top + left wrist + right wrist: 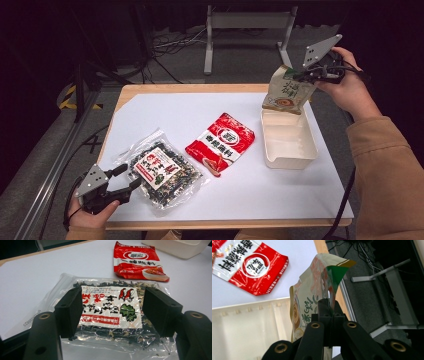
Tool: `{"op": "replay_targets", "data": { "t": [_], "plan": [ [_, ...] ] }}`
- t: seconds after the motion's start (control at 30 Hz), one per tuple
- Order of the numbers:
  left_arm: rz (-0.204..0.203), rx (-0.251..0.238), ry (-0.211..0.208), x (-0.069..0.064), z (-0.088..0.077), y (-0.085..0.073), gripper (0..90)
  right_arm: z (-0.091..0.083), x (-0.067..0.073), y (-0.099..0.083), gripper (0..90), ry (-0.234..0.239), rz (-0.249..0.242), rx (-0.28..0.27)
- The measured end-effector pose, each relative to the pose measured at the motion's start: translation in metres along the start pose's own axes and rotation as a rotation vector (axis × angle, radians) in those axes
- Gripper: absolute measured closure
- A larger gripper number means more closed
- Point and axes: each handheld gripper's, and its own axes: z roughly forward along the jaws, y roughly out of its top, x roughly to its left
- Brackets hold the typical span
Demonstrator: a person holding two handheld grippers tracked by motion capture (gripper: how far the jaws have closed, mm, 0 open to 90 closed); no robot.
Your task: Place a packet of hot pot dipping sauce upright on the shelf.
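My right gripper (306,76) is shut on the top edge of a beige and green snack packet (287,91), which hangs over the far end of a cream tray (295,155). In the right gripper view the packet (312,297) rises from the closed jaws of the right gripper (329,305), above the tray (244,327). My left gripper (131,177) stands open at the near left edge of a clear bag of dark dried food (162,172). The left gripper (111,308) frames the clear bag's label (108,306) without touching it. A red packet (221,142) lies mid-table.
The white table sheet (175,112) lies on a wooden top whose edge (200,88) runs along the far side. Beyond it stand a metal stand (245,30) and cables on the floor. A rail (55,160) runs along the left. The red packet (137,261) lies past the clear bag.
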Motion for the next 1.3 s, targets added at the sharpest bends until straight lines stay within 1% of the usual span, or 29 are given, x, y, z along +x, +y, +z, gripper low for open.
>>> {"op": "replay_targets", "data": {
  "t": [0.03,0.1,0.2,0.27,0.33,0.43,0.57,0.63,0.73,0.9,1.1,1.13,1.23,1.3],
  "plan": [
    [-0.003,-0.001,0.002,0.000,-0.001,0.000,33.5,0.002,-0.001,-0.001,89.9,-0.005,-0.009,0.000],
    [-0.013,-0.001,0.005,-0.001,-0.002,-0.001,33.5,0.006,-0.005,-0.003,89.9,-0.010,-0.011,0.002],
    [-0.015,-0.001,0.011,0.000,-0.004,-0.003,33.5,0.011,-0.008,-0.005,89.9,-0.012,-0.021,0.013],
    [-0.020,0.002,0.014,0.000,-0.004,-0.004,33.5,0.015,-0.009,-0.007,89.9,-0.010,-0.016,0.021],
    [-0.016,0.004,0.018,0.000,-0.005,-0.004,33.5,0.019,-0.011,-0.009,89.9,-0.015,-0.016,0.027],
    [-0.024,0.001,0.020,0.000,-0.006,-0.005,33.5,0.024,-0.013,-0.010,89.9,-0.022,-0.010,0.035],
    [-0.028,0.003,0.022,0.000,-0.006,-0.006,33.5,0.028,-0.014,-0.011,89.9,-0.022,-0.010,0.030],
    [-0.021,0.005,0.022,0.000,-0.006,-0.005,33.5,0.032,-0.015,-0.012,89.9,-0.025,-0.003,0.028],
    [-0.024,0.006,0.020,0.000,-0.006,-0.006,33.5,0.038,-0.015,-0.013,89.9,-0.023,0.001,0.031],
    [-0.025,0.007,0.019,0.000,-0.006,-0.006,33.5,0.048,-0.014,-0.015,89.9,-0.023,-0.007,0.047],
    [-0.021,0.005,0.019,0.001,-0.006,-0.006,33.5,0.051,-0.014,-0.016,89.9,-0.031,0.000,0.051],
    [-0.026,0.006,0.017,0.000,-0.006,-0.006,33.5,0.052,-0.014,-0.016,89.8,-0.030,-0.003,0.053],
    [-0.024,0.006,0.015,0.000,-0.005,-0.005,33.5,0.054,-0.013,-0.016,89.9,-0.030,-0.019,0.068],
    [-0.023,0.006,0.015,0.000,-0.005,-0.005,33.5,0.054,-0.012,-0.015,89.8,-0.028,-0.021,0.068]
  ]
}}
